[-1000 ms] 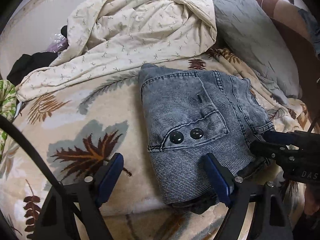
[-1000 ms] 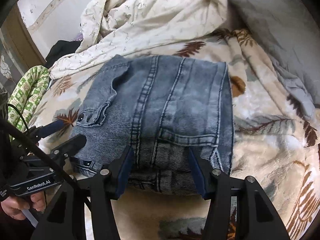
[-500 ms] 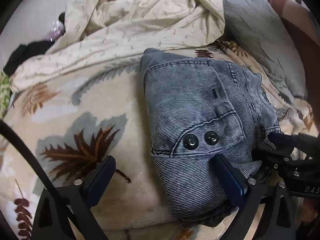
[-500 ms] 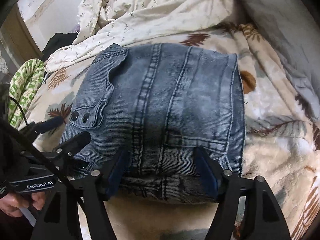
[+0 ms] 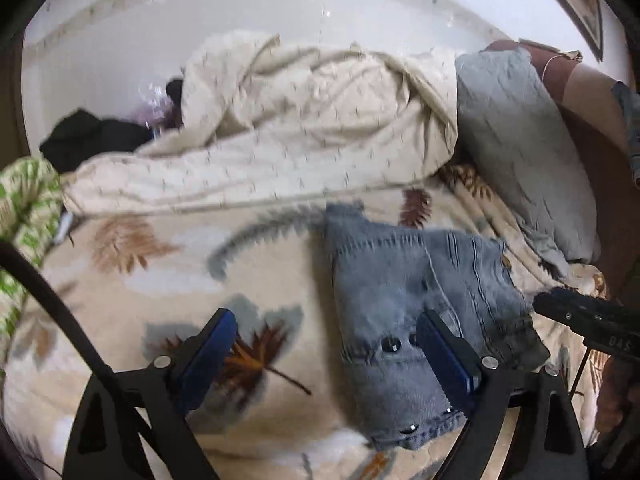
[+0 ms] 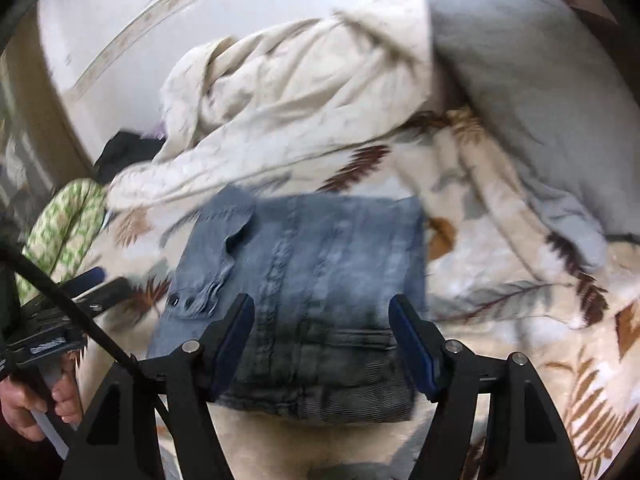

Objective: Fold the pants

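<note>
The grey-blue denim pants [image 6: 312,280] lie folded into a compact rectangle on the leaf-print blanket [image 6: 500,300]. In the left wrist view the pants [image 5: 404,300] sit right of centre, with two dark buttons near the front. My left gripper [image 5: 324,344] is open and empty, above the blanket at the pants' left edge. My right gripper [image 6: 322,328] is open and empty, its blue pads either side of the pants' near end, above the cloth. Both views are motion-blurred.
A crumpled cream duvet [image 5: 280,136] lies behind the pants. A grey pillow [image 5: 520,140] is at the back right. A green-patterned cloth [image 6: 68,224] and dark clothing [image 5: 92,136] lie at the left. A white wall [image 5: 120,60] stands behind.
Both grippers have pulled back and up from the folded pants, which now look smaller and farther. The pants stay folded in place.
</note>
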